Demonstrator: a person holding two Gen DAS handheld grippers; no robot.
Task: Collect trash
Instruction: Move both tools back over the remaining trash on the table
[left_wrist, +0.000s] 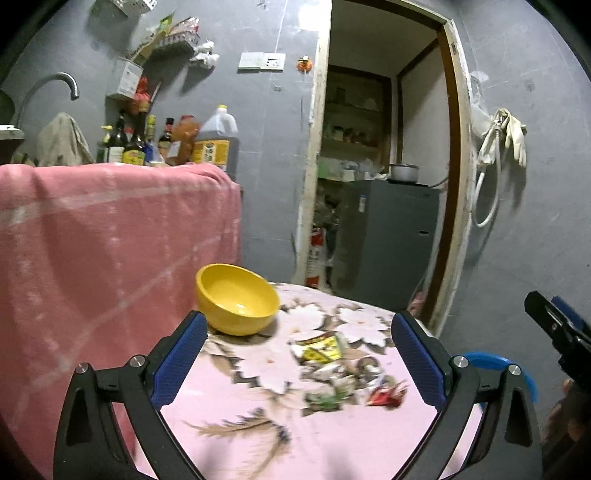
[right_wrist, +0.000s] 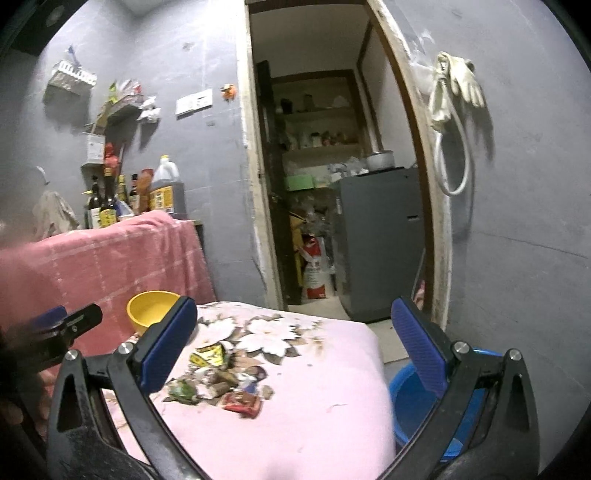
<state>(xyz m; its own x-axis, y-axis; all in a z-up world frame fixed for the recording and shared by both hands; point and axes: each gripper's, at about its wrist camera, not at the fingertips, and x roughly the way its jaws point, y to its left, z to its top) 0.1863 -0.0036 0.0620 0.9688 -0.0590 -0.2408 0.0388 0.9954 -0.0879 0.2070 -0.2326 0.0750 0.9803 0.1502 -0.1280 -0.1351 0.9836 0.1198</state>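
A pile of trash lies on a pink flowered tablecloth (left_wrist: 332, 443): a yellow wrapper (left_wrist: 320, 349), a red wrapper (left_wrist: 386, 397), green and white scraps (left_wrist: 327, 398). The same pile shows in the right wrist view, with the yellow wrapper (right_wrist: 208, 356) and the red wrapper (right_wrist: 242, 402). A yellow bowl (left_wrist: 236, 299) stands empty at the table's far left corner. My left gripper (left_wrist: 299, 365) is open and empty above the table, short of the pile. My right gripper (right_wrist: 291, 358) is open and empty, to the right of the left one.
A blue basin (right_wrist: 417, 398) sits on the floor right of the table. A pink cloth (left_wrist: 110, 240) covers a counter on the left, with bottles (left_wrist: 133, 144) and a tap behind. An open doorway (left_wrist: 376, 166) leads to a storeroom with a grey cabinet.
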